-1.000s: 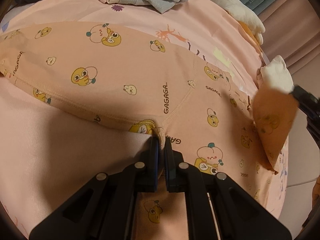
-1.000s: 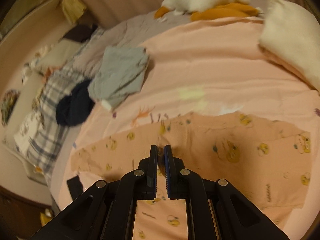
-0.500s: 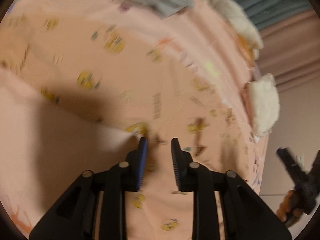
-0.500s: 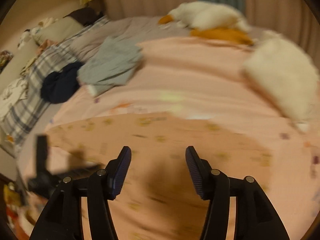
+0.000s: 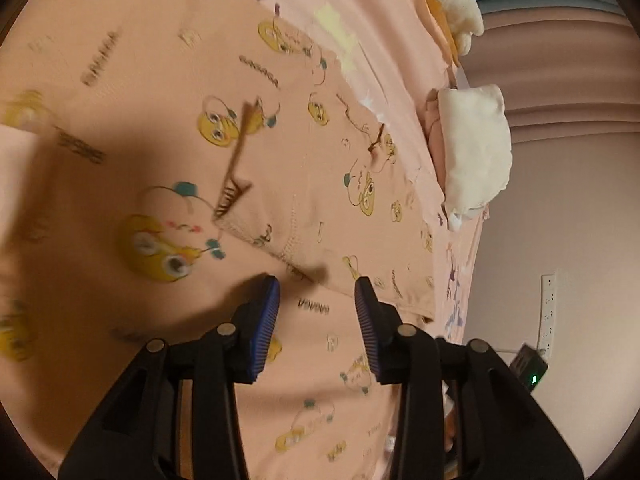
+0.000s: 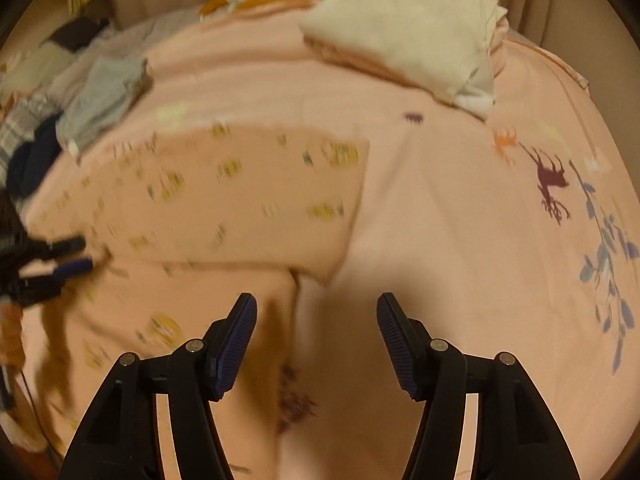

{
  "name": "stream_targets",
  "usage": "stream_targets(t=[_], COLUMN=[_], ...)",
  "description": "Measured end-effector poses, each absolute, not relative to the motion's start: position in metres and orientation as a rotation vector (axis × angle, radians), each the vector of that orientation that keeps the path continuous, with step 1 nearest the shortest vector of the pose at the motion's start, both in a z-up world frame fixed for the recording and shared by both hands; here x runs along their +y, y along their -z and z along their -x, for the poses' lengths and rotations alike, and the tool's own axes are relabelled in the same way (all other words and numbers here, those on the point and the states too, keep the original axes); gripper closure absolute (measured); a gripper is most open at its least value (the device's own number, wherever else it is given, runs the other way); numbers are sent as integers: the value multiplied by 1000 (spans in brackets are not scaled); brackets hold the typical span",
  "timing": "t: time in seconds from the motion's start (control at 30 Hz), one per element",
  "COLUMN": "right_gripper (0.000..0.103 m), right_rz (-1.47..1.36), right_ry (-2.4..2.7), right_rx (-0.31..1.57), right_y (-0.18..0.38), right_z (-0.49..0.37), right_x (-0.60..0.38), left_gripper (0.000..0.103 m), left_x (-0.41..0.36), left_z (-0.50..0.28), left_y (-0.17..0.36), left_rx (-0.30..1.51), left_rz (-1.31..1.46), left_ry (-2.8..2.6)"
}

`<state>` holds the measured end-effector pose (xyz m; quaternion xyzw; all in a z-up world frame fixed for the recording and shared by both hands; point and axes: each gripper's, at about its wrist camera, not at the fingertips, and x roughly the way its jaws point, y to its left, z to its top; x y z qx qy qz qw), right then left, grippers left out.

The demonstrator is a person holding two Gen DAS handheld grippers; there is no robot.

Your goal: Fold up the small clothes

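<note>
A: Left gripper (image 5: 316,292)?
B: Jaws apart, just been opening, nothing clamped; above printed pants (image 5: 248,92).
A: Right gripper (image 6: 316,312)?
B: Likewise apart, empty. Pants (image 6: 224,200) folded flat on pink bedsheet (image 6: 460,208).

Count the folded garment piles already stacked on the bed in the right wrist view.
1: a cream and pink folded stack at the far right of the pink bedsheet. The grey garment at far left looks loose; more may be hidden.

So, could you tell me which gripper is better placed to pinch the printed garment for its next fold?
Probably the left gripper: open, right over the printed garment. The right gripper, also open, hangs mostly over bare sheet.
</note>
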<state>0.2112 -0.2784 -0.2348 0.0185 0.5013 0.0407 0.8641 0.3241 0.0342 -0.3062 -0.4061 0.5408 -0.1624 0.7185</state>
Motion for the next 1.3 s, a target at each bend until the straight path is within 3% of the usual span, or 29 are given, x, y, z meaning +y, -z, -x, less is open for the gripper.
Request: stream_targets(t=[0.23, 0.33, 0.43, 0.83, 0.87, 0.9, 0.93, 1.07, 1.3], right_gripper=[41, 41, 41, 41, 47, 66, 74, 78, 78], right_rz=[-23, -58, -48, -294, -265, -237, -225, -328, -228], right_ry=[-88, -95, -94, -131, -100, -91, -89, -109, -102], right_rx=[1047, 1036, 1024, 946, 941, 940, 933, 907, 917], right_y=[250, 254, 256, 264, 265, 267, 269, 273, 275], right_z=[-204, -203, -205, -228, -230, -231, -233, -230, -228], right_x=[-284, -292, -292, -297, -294, -291, -289, -300, -293], left_gripper=[66, 84, 90, 92, 92, 92, 92, 92, 91], left_x=[31, 26, 20, 52, 56, 62, 67, 87, 107], left_z=[-344, -346, -349, -361, -362, -364, -366, -370, -376], left_y=[306, 298, 294, 266, 265, 264, 263, 259, 295], left_rx=[1118, 1067, 1032, 842, 832, 818, 806, 771, 871], left_rz=[925, 815, 739, 817, 850, 886, 901, 885, 946], left_ry=[298, 221, 211, 169, 174, 176, 169, 85, 44])
